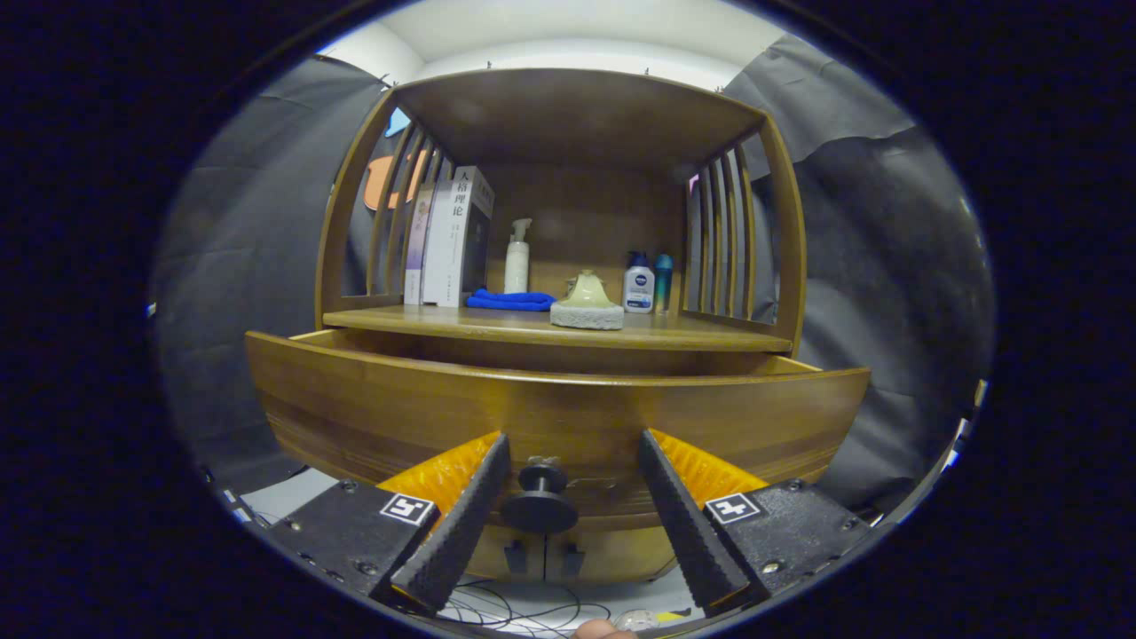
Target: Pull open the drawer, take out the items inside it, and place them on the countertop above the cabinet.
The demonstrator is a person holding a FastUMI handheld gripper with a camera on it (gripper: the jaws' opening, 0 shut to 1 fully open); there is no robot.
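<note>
A wooden cabinet's drawer (550, 417) stands pulled out toward me; its inside is hidden behind the front panel. A dark round knob (541, 497) juts from the drawer front, between my two fingers but touched by neither. My gripper (572, 448) is open, its fingers spread to either side of the knob, close to the drawer front. Above the drawer runs the countertop (399, 321). On it sit a pale green ornament on a grey base (587, 303), a folded blue cloth (510, 301), a white pump bottle (517, 256), books (454, 238) and two small bottles (647, 284).
Slatted wooden sides (728, 240) and a wooden top shelf (577, 106) enclose the countertop. Black cloth hangs on both sides of the cabinet. Thin cables (524, 612) lie on a white surface below the drawer, and a fingertip (602, 629) shows beneath my fingers.
</note>
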